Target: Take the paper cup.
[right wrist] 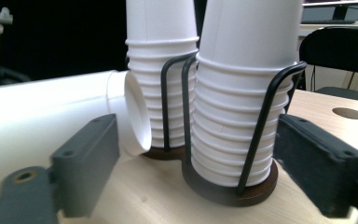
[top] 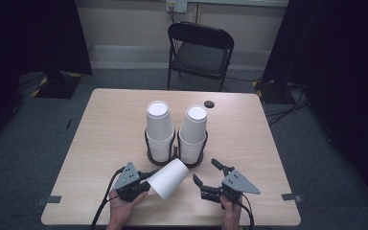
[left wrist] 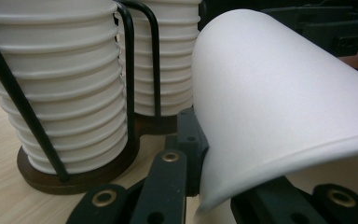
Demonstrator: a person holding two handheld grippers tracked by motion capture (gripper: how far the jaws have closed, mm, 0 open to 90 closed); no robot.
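Note:
My left gripper (top: 146, 183) is shut on the rim of a single white paper cup (top: 168, 178), which lies tilted on its side, base pointing toward the stacks. In the left gripper view the cup (left wrist: 279, 102) bulges above the jaws of that gripper (left wrist: 214, 186). Two stacks of upside-down white cups stand in black wire holders: the left stack (top: 159, 132) and the right stack (top: 193, 134). My right gripper (top: 206, 171) is open just right of the held cup, nothing between its jaws. In the right gripper view, that gripper (right wrist: 205, 163) frames the nearer stack (right wrist: 242, 116), with the held cup (right wrist: 51, 112) at left.
The light wooden table (top: 115, 124) has a dark round hole (top: 209, 104) near its far edge. A black folding chair (top: 200, 50) stands behind it. Both holders rest on dark round bases (right wrist: 223, 191). Black curtains hang at both sides.

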